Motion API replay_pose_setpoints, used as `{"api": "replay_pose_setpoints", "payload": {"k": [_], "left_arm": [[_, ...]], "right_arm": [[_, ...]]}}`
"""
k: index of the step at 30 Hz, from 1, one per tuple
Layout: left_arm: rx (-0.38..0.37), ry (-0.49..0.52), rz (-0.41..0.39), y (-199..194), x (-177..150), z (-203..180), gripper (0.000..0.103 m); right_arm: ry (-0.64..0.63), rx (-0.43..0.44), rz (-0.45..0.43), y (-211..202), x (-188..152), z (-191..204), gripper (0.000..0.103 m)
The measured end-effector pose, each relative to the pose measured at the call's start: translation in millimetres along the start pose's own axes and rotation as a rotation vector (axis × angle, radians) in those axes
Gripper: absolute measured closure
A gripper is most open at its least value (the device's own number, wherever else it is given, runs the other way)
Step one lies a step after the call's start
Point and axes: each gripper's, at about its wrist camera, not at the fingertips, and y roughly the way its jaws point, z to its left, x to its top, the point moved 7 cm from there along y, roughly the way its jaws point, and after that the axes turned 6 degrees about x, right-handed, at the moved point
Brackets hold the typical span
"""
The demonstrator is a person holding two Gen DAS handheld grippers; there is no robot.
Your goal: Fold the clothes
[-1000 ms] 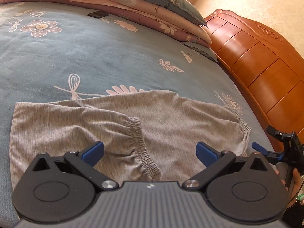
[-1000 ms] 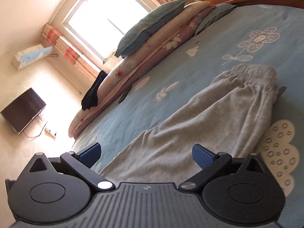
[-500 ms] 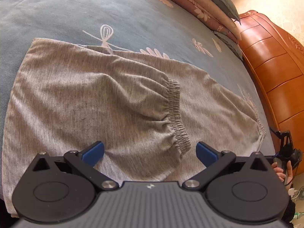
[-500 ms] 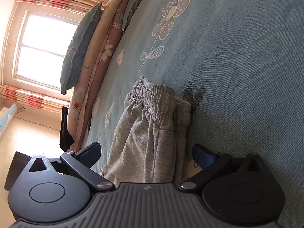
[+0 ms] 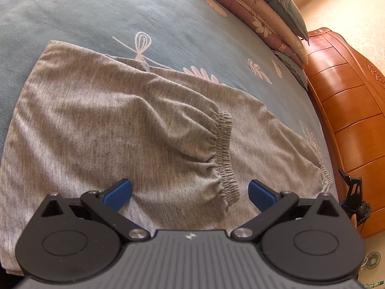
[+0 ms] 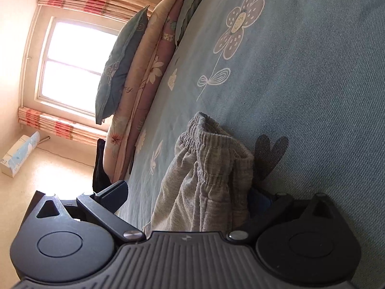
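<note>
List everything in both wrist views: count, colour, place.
trousers: 1, grey, folded over on the bed
bedspread: 1, blue, flower print
pillows and quilt: stacked, blue and pink, far side of the bed
wooden bed end: 1, orange-brown, right in the left view
window: 1, bright, striped curtains
box: 1, white-blue, by the wall
left tongs: open over the trousers
right tongs: open around the waistband
</note>
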Motion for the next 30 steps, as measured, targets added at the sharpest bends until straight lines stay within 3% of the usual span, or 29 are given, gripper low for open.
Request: {"api": "replay_pose_setpoints", "payload": {"k": [10,14,17,23,25,30], "left_arm": [[-0.003,0.007,-0.010,1,1,-1,0.001],[-0.018,-0.001,-0.018,0,1,1,0.001],[-0.028,-0.007,-0.019,1,2,1,0.001],[-0.038,-0.007,-0.027,0,2,3,0.001],[-0.039,-0.007,-0.030,0,2,2,0.001],[-0.028,0.004,-0.024,1,3,1,0.001]], "right_arm": [[-0.076,-0.036,0.003,18,19,3,0.000],[-0.110,-0.072,0.065,23,17,4,0.000],[-0.176,-0.100,0.085,16,10,2,0.010],[-0.166,-0.116,0.075,2,12,-11,0.038],[-0.173,-0.140,0.068,0,11,-14,0.053],[-0.167,-0.127,0.049,-2,11,-20,0.060]]}}
